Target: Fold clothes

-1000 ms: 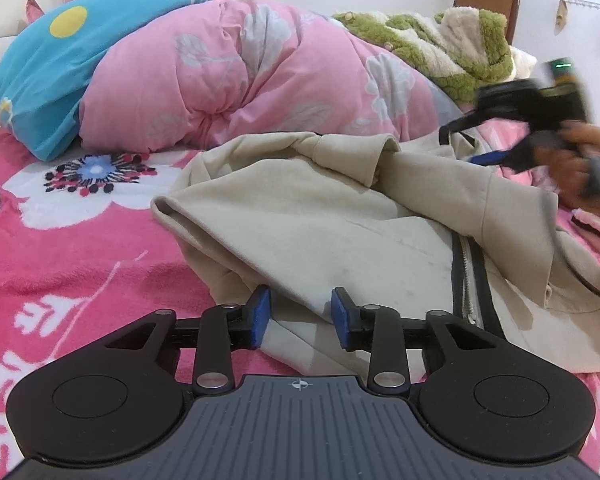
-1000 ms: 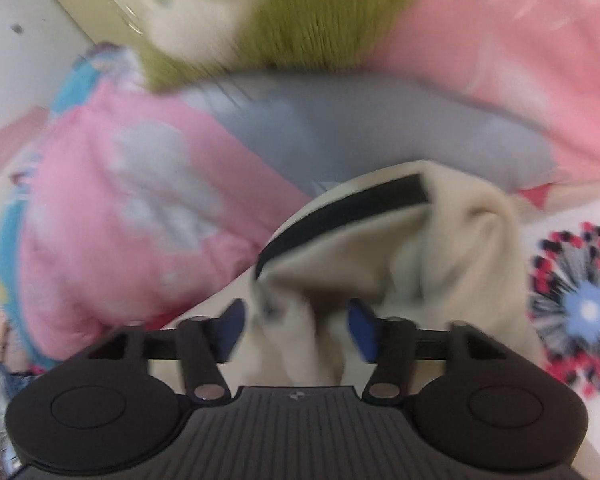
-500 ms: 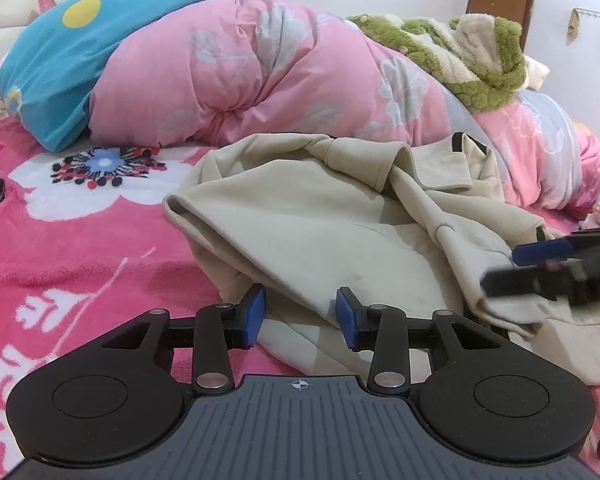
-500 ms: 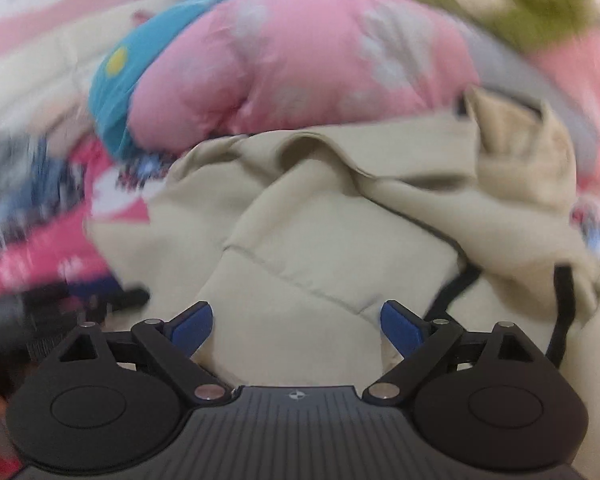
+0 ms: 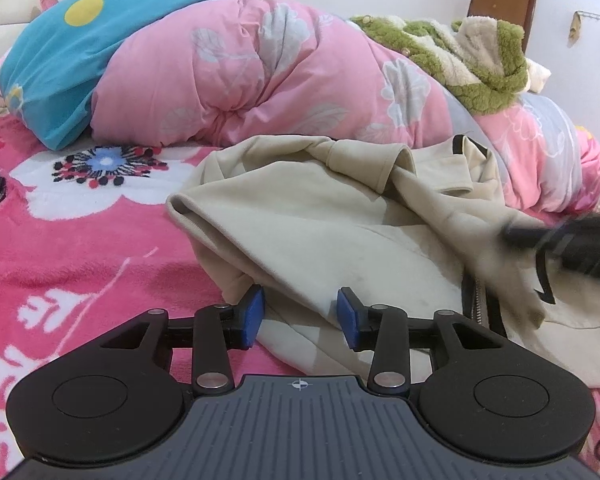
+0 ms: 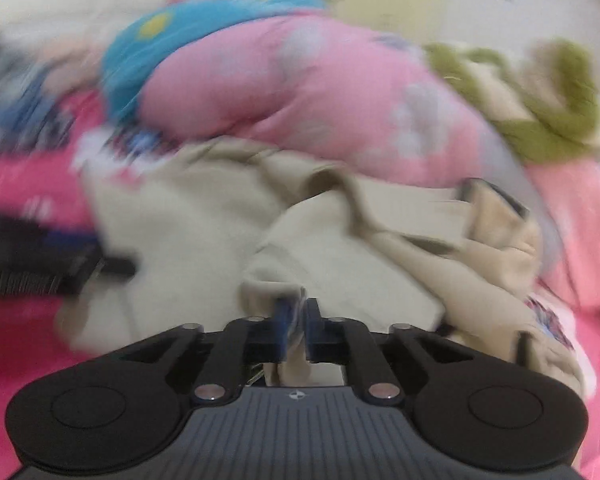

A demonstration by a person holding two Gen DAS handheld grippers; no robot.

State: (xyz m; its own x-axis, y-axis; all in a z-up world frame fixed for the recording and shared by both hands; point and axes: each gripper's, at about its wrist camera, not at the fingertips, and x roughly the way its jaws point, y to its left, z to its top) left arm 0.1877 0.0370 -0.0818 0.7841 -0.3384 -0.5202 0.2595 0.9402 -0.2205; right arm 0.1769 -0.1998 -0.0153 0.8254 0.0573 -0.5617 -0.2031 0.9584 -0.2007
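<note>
From the left wrist view, the beige jacket lies crumpled on the pink flowered blanket in front of the pink quilt, and the left gripper sits at the jacket's near edge with its blue pads partly spread, a fold of cloth lying between them though I cannot tell whether they press on it. From the right wrist view, blurred by motion, the right gripper has just been closing and its pads are now pinched together on a fold of that jacket, nearer than the quilt, with the green fleece on the quilt's right.
</note>
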